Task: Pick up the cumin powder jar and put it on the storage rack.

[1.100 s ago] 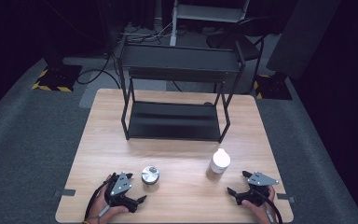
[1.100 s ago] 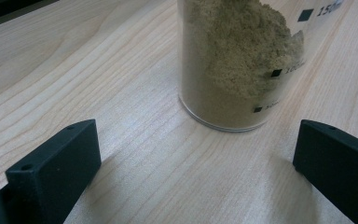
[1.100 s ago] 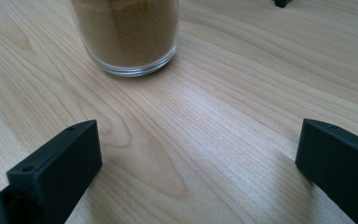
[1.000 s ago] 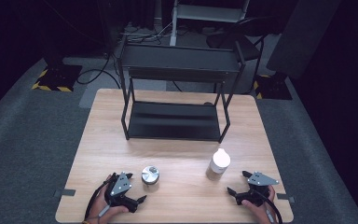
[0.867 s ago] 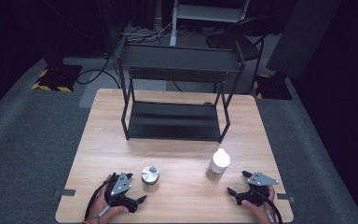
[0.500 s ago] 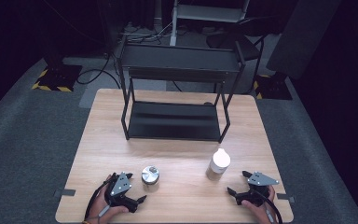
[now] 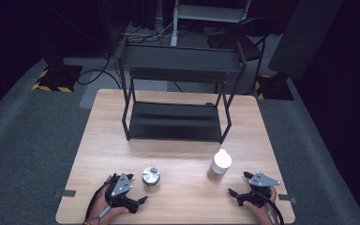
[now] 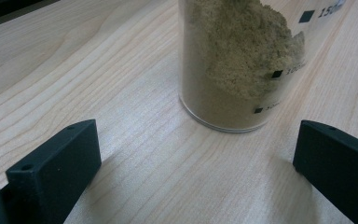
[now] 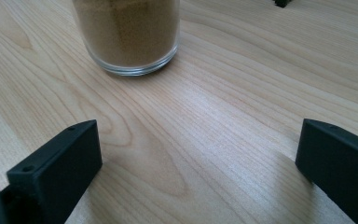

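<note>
Ahead of each spread claw stands a powder jar, untouched.

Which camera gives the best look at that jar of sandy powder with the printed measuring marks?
The left gripper view: the marked jar stands close ahead of the open jaws, showing its powder and printed marks. The high view shows it small from above, beside the left gripper. The right gripper view shows a different jar.

High view overhead, forward-down; gripper views low, close; probably shared table.
</note>
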Action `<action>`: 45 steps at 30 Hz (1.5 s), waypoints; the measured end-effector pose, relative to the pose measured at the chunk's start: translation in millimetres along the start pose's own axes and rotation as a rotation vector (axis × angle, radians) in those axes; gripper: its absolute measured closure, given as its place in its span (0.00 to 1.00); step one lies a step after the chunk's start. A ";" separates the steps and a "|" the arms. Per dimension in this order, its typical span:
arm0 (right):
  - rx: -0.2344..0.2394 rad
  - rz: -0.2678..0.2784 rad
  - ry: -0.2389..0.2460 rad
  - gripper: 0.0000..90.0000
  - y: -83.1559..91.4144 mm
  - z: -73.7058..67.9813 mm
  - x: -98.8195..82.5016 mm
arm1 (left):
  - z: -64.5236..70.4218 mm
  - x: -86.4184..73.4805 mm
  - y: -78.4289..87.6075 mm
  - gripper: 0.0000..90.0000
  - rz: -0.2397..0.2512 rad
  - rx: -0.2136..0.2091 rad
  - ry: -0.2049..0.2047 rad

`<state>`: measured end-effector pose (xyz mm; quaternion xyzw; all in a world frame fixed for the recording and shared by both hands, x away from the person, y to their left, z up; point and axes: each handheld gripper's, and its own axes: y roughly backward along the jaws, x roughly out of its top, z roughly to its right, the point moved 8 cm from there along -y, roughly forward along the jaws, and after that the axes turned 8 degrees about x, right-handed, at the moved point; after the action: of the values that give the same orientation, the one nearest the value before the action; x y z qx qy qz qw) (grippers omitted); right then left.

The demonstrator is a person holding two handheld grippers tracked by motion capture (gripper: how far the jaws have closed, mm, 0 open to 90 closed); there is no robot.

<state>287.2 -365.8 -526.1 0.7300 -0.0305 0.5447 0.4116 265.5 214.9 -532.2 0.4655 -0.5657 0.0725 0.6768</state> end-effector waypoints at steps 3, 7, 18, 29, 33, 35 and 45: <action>0.001 0.000 0.000 0.00 0.0 0.0 0.0 | -0.4 0.7 0.2 0.00 -0.004 -0.006 -0.005; 0.002 0.000 0.002 0.00 0.2 0.1 -0.2 | -0.6 3.5 0.7 0.01 -0.016 -0.003 -0.004; 0.006 0.000 0.004 0.00 0.5 0.3 -0.4 | -0.7 32.6 9.1 0.00 0.016 -0.040 0.006; 0.007 0.000 0.005 0.00 0.9 0.3 -0.6 | -1.6 65.4 14.0 0.01 0.035 -0.065 -0.017; 0.007 0.000 0.006 0.00 0.9 0.3 -0.6 | -2.3 75.7 13.8 0.01 0.035 -0.069 -0.020; 0.008 0.000 0.005 0.00 1.0 0.2 -0.7 | -2.2 79.5 11.6 0.01 0.034 -0.078 -0.021; 0.009 0.000 0.006 0.00 1.4 0.2 -1.0 | -3.0 87.7 -4.1 0.08 -0.009 -0.122 -0.046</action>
<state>286.3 -367.2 -526.2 0.7301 -0.0267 0.5472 0.4084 300.7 177.1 -461.1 0.4275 -0.5824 0.0240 0.6910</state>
